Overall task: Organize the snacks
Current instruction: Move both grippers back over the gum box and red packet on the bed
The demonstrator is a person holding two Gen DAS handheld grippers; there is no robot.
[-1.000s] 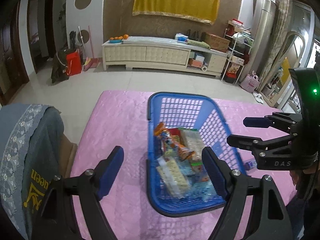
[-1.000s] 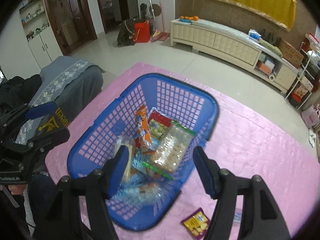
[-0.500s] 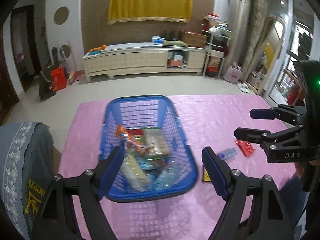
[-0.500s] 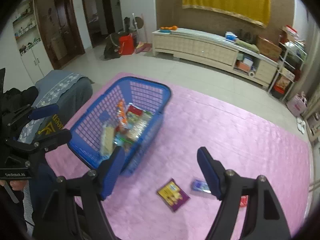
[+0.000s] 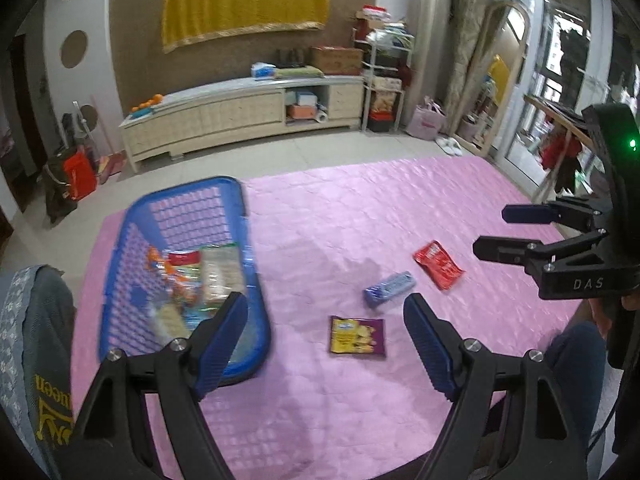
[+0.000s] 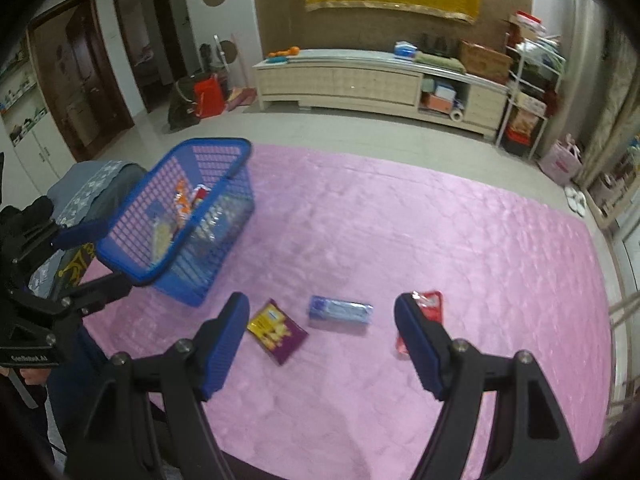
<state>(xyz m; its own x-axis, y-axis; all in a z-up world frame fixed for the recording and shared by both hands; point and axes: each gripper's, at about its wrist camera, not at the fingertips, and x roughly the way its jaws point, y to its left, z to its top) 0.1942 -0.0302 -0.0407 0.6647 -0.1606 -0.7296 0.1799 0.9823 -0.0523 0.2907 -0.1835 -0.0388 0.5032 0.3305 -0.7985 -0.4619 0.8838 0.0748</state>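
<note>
A blue plastic basket [image 5: 248, 316] [image 6: 128, 268] with several snack packs inside stands on the left of the pink tablecloth. Three snacks lie loose on the cloth: a purple-and-yellow packet [image 5: 357, 336] [image 6: 277, 330], a blue wrapped pack [image 5: 389, 288] [image 6: 340, 309] and a red packet [image 5: 438, 264] [image 6: 428, 304]. My left gripper [image 5: 326, 340] is open and empty, above the cloth near the basket's front right corner. My right gripper [image 6: 322, 340] is open and empty, hovering above the loose snacks; it also shows in the left wrist view [image 5: 516, 232].
The pink cloth [image 6: 440, 240] covers a table that ends at a tiled floor beyond. A chair with a grey-blue cover [image 5: 28, 340] stands at the left edge. A long cream cabinet [image 6: 360, 80] and shelves line the far wall.
Both grippers have swung to the right, away from the basket. The basket has shifted to the left of each view and the three loose snacks have come into view.
</note>
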